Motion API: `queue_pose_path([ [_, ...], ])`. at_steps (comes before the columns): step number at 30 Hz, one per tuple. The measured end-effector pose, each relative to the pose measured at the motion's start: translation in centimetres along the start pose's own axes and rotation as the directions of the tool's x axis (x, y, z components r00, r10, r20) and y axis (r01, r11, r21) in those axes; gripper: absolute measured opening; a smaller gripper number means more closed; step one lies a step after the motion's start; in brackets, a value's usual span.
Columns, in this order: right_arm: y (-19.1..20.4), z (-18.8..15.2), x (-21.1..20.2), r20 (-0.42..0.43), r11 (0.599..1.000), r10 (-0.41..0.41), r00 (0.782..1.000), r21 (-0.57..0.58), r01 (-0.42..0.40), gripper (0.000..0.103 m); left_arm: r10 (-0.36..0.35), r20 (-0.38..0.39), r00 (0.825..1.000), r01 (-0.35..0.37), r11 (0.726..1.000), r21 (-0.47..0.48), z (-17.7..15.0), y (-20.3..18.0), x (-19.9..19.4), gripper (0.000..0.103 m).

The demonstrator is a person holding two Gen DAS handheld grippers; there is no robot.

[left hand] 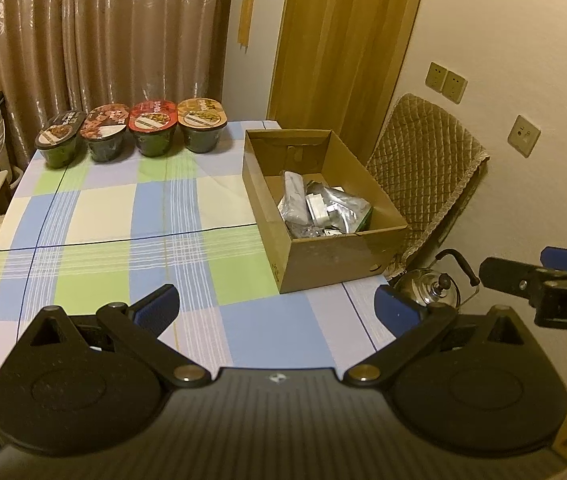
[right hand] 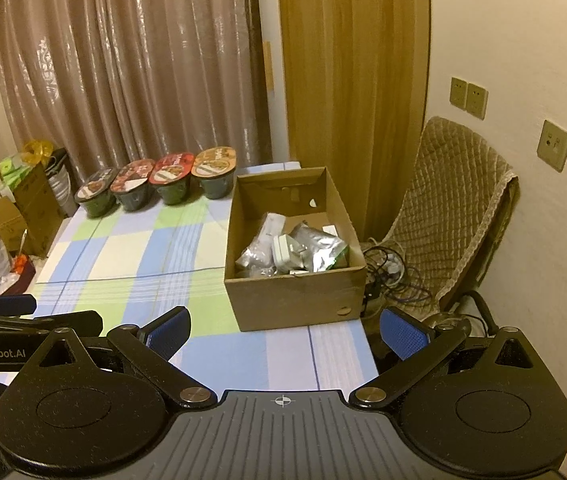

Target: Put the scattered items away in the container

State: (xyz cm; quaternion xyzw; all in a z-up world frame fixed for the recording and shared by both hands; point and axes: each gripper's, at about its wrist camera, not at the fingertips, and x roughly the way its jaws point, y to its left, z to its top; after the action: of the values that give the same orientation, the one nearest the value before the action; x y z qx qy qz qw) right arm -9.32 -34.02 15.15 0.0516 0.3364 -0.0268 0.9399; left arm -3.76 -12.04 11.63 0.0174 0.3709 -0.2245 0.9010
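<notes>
Left wrist view: my left gripper (left hand: 277, 304) gapes wide over the checked tablecloth (left hand: 123, 216), holding nothing; my right gripper (right hand: 283, 330) is equally spread. Farther on, the cardboard box (right hand: 295, 296) holds silver pouches (right hand: 315, 248). Four bowls (left hand: 131, 128) line the far edge.

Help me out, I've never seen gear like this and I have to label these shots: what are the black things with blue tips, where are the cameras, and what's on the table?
Those are two hand-held grippers, each carried by a person, with no robot arm. Each has a fisheye camera looking forward along its two blue-padded fingers. One picture comes from the left gripper, the other from the right gripper; each also glimpses its partner at the edge. Both stand open and hold nothing. On the checked tablecloth stand four sealed food bowls in a row at the far edge, and a cardboard box already holding silver pouches and small white items.
</notes>
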Motion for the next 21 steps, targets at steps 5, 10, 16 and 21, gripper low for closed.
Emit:
queue_pose_path([
  [5, -0.26, -0.09, -0.15, 0.005, 1.0, -0.007, 1.0, 0.011, 0.007, 0.103, 0.002, -0.002, 1.0, -0.002, 1.0, 0.003, -0.1, -0.19, -0.06, 0.102],
  [10, -0.46, -0.3, -0.32, 0.002, 1.0, -0.005, 1.0, 0.017, 0.005, 0.103, 0.001, -0.004, 1.0, -0.001, 1.0, 0.011, -0.41, -0.41, -0.2, 0.102],
  [16, -0.68, -0.57, -0.47, -0.002, 1.0, -0.006, 1.0, 0.023, 0.006, 0.103, 0.002, -0.008, 1.0, -0.002, 1.0, 0.013, -0.72, -0.44, -0.27, 0.102],
  [21, -0.86, -0.75, -0.51, -0.006, 1.0, -0.005, 1.0, 0.026, 0.005, 0.103, 0.003, -0.011, 1.0, -0.003, 1.0, 0.015, -0.93, -0.36, -0.22, 0.102],
])
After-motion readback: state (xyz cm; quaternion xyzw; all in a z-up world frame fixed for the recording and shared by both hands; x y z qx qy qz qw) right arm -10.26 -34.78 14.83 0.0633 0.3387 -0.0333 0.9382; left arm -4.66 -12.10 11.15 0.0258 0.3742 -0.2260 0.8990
